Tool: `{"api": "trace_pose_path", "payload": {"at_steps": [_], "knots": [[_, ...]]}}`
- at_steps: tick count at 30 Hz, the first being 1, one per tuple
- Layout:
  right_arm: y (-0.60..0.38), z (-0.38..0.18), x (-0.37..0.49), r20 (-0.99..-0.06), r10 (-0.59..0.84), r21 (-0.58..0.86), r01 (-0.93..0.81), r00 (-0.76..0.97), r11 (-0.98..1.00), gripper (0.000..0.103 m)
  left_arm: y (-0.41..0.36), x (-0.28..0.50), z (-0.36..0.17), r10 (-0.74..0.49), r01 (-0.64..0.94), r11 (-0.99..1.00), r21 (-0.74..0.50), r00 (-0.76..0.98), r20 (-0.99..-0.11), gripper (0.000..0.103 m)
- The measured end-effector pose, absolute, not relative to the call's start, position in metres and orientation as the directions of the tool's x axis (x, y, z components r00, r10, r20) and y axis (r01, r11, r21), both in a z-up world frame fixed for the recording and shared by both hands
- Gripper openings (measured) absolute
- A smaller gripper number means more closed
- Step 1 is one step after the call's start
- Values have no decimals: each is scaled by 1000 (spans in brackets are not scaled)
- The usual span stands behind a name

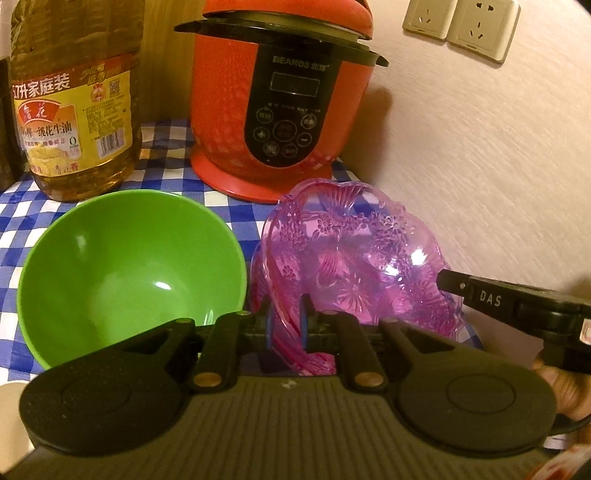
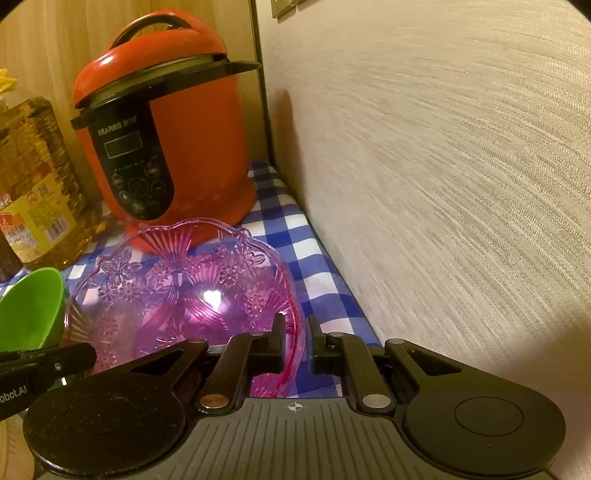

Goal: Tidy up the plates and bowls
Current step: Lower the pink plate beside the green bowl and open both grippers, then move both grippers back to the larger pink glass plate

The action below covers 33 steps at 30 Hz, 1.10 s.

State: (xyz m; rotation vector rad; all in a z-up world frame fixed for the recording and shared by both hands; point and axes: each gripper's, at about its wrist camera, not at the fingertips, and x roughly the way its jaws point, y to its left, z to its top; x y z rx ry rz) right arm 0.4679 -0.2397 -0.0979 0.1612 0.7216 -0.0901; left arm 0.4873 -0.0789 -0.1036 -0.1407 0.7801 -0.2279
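The see-through pink plastic dish point(image 1: 354, 258), moulded with flowers and fans and scalloped round its edge, sits low and centre-right in the left wrist view, tilted up on the blue-and-white checked cloth of the bench point(image 1: 166, 133). The left claw point(image 1: 286, 325) is narrowed onto the dish's near rim, which passes between its blue-faced fingers at the bottom centre of the frame. In the right wrist view the right claw point(image 2: 297, 332) is likewise closed to a narrow gap with the dish's right-hand rim point(image 2: 295, 332) running between its black fingers, lower centre.

Just beside the pink dish, in the lower left of the left wrist view, stands a plain bright green plastic bowl point(image 1: 129, 273), open side up and tipped toward the camera. Whether the two rims touch cannot be told.

Behind them, upper centre, is a red round electric cooker point(image 1: 280, 110) with a black control panel. A large clear bottle of yellow cooking oil point(image 1: 74, 110) fills the upper left. Two white wall sockets point(image 1: 461, 26) show at upper right.
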Motion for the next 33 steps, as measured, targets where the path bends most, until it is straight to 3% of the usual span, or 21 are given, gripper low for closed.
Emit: {"api": "trace_pose_path", "payload": {"at_steps": [9, 10, 12, 14, 22, 33], "knots": [[-240, -101, 469, -657, -13, 147, 145, 754, 978, 14, -84, 484, -104, -228, 170, 973, -153, 692, -684, 16], [-241, -100, 468, -651, -10, 153, 145, 759, 978, 17, -85, 484, -104, -226, 174, 974, -145, 693, -685, 17], [-240, -98, 466, -636, -4, 159, 137, 772, 978, 41, -85, 482, -104, -225, 184, 974, -134, 694, -684, 19], [-240, -95, 464, -621, -4, 165, 136, 784, 977, 48, -85, 481, -104, -229, 192, 973, -131, 689, -688, 24], [-242, -86, 451, -611, -4, 192, 153, 792, 969, 48, -85, 467, -92, -225, 205, 973, -109, 712, -665, 39], [-231, -81, 418, -652, 58, 225, 119, 756, 967, 48, -69, 439, -78, -262, 223, 964, -144, 715, -648, 39]]}}
